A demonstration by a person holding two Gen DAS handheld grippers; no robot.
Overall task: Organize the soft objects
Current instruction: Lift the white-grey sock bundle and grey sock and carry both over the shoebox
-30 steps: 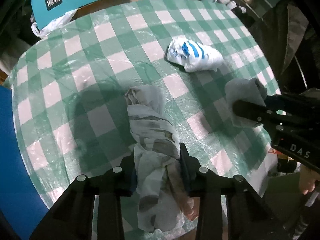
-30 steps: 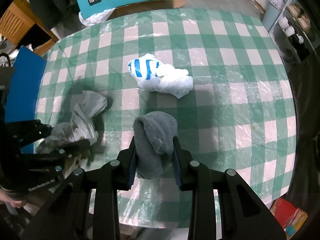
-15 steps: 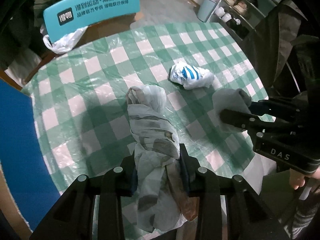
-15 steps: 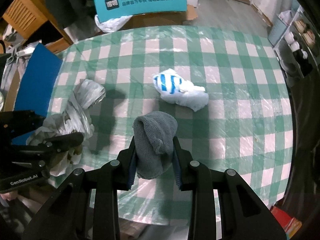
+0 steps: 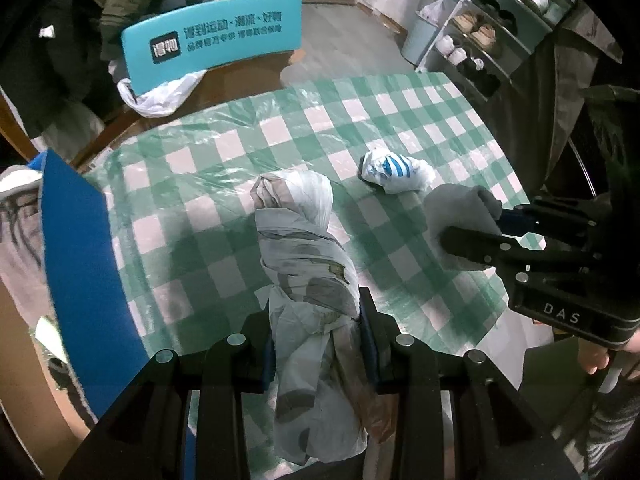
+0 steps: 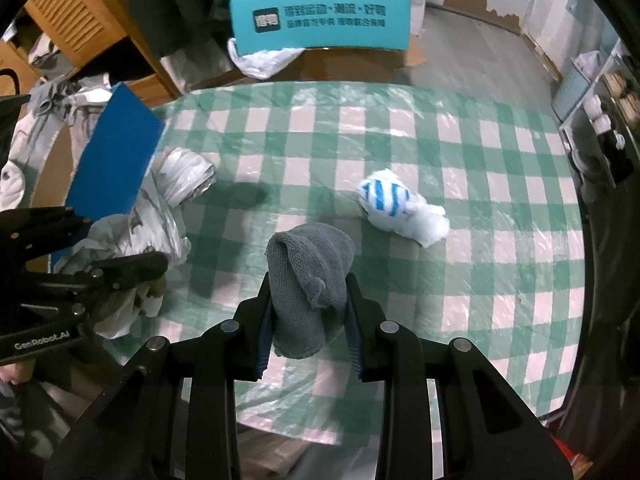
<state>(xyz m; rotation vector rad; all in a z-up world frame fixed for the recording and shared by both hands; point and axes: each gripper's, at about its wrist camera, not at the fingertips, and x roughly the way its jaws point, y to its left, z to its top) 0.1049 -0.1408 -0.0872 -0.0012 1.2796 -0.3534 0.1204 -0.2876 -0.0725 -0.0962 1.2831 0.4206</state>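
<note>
Left gripper (image 5: 318,344) clamped on grey-white bundle (image 5: 304,248): thin crinkly plastic-looking wrap w/ dark grey patches, wound w/ bands round the middle, rounded knob at far end, loose tail hanging below the fingers toward camera. Held up off the table, pointing out over green-white checked tablecloth (image 5: 224,168), tilted a bit left. Same bundle (image 6: 168,196) seen from right wrist view at far left, jutting past the left gripper (image 6: 120,276), next to a blue panel (image 6: 116,160). Right gripper (image 6: 308,316) pinched tight on grey towel (image 6: 308,272): plush terry, mid-grey, folded/rolled into a thick wad w/ rounded top and a small fold poking out at front; lower end hangs between the fingers. Also lifted, above near part of the cloth. In left wrist view, towel (image 5: 460,220) shows at right, pale grey, fuzzy, gripped by the right gripper (image 5: 480,240), marked "DAS". Third soft item, white bundle w/ blue stripes (image 6: 400,208), lying loose on the cloth around table centre, crumpled, stripes on one end, plain white lump on the other; touched by neither tool. Same item (image 5: 396,170) beyond the towel in left view. Clear plastic film over the cloth, shiny, wrinkled. Teal chair back (image 6: 320,20) w/ printed text behind the table, white plastic bag (image 6: 260,60) under it. Shoe rack (image 5: 480,32) at far right.
</note>
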